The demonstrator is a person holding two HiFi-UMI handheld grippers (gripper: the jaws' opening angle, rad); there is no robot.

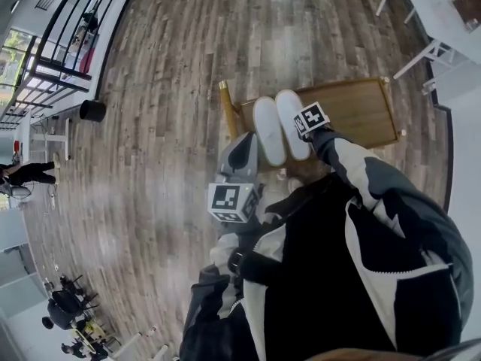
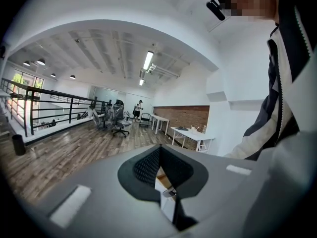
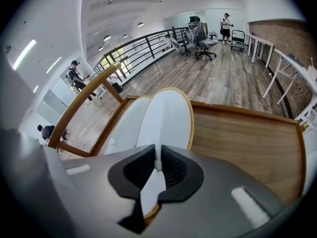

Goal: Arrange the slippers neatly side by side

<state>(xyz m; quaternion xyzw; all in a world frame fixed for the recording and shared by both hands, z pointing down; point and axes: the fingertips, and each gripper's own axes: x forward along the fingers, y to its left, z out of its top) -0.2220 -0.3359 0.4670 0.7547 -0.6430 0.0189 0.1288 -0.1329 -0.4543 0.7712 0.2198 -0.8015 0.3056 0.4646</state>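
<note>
Two white slippers lie side by side on a low wooden table (image 1: 361, 111). The left slipper (image 1: 268, 130) rests free. My right gripper (image 1: 304, 131) is shut on the near end of the right slipper (image 1: 291, 122). In the right gripper view the right slipper (image 3: 168, 115) runs away from my right gripper (image 3: 157, 165), a white strip pinched between the dark pads. The left slipper (image 3: 128, 125) lies close on its left, and both are over the table (image 3: 237, 138). My left gripper (image 1: 244, 150) hangs shut and empty just short of the table's near edge. My left gripper (image 2: 158, 152) points out across the room.
The table has a raised wooden rim and corner posts (image 1: 224, 89). A black bin (image 1: 93, 110) stands on the plank floor to the left by a black railing (image 1: 68, 43). White tables (image 1: 436, 13) stand at the far right. Office chairs (image 3: 200, 33) and people are far off.
</note>
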